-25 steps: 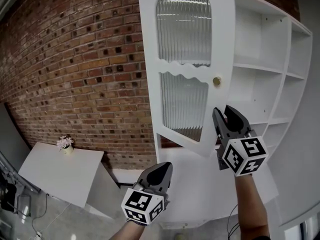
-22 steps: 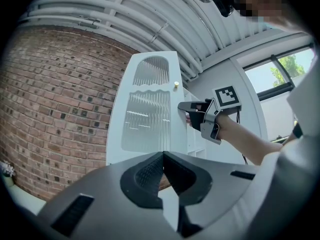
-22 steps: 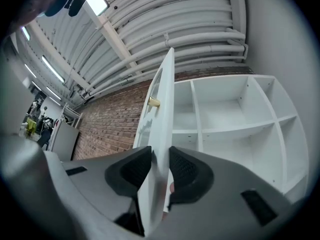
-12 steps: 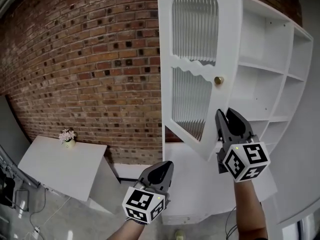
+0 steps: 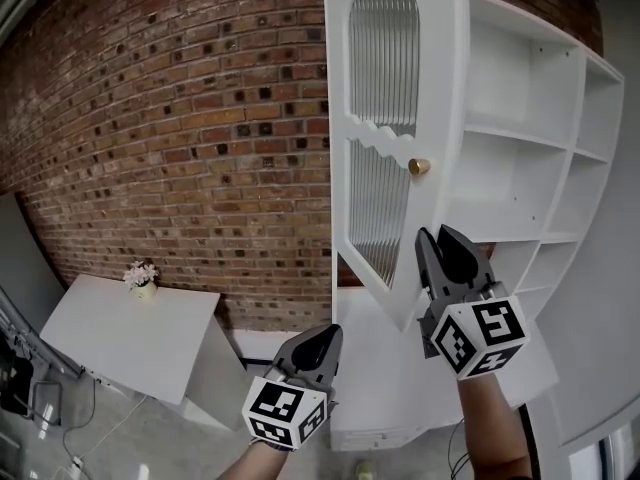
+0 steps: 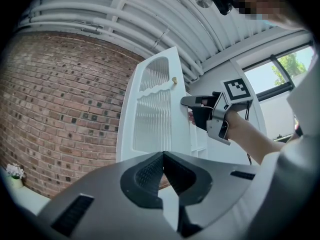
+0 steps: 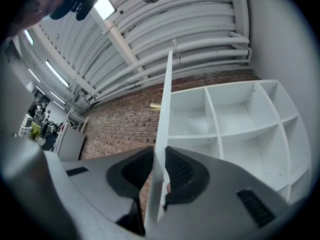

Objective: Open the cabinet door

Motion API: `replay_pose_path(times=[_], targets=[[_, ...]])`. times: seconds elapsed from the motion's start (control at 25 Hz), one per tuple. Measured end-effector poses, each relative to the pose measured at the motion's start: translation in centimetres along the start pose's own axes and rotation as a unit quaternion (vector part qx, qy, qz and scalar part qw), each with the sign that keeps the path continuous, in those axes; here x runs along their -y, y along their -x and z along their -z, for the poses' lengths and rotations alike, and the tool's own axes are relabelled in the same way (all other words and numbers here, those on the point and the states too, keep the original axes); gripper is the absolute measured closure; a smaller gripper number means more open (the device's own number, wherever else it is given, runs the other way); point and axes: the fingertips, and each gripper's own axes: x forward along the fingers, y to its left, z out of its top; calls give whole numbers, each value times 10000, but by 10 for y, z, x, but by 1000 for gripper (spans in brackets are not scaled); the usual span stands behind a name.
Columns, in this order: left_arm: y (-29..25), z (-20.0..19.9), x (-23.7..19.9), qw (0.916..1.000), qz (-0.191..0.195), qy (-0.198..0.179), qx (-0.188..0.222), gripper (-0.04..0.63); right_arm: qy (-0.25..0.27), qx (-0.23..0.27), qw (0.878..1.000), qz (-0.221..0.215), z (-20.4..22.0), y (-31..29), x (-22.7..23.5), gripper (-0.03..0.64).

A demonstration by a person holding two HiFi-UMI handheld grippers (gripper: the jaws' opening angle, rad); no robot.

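Note:
The white cabinet door (image 5: 395, 118) with ribbed glass panes and a brass knob (image 5: 418, 166) stands swung well out from the open shelves (image 5: 520, 138). My right gripper (image 5: 440, 240) is at the door's free edge below the knob. In the right gripper view the door edge (image 7: 165, 109) runs between the two pads, which press on it; the jaws of this right gripper (image 7: 159, 156) have just been closing on that edge. My left gripper (image 5: 325, 336) hangs lower left, away from the door, shut with nothing in it (image 6: 162, 156).
A brick wall (image 5: 180, 118) stands behind the door's hinge side. A white table (image 5: 120, 348) with a small flower pot (image 5: 143, 276) is at the lower left. The white lower cabinet (image 5: 390, 398) sits under the shelves.
The door has swung further open, turning more edge-on, and my right gripper has moved left with its edge. The left gripper has shifted only slightly.

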Motion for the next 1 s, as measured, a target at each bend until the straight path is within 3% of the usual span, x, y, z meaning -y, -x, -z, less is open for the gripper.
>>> replay_pose_path(times=[1.0], targets=[[44, -8, -30, 9991, -420, -33, 96, 589, 72, -36, 9953, -969, -8, -25, -121, 519]])
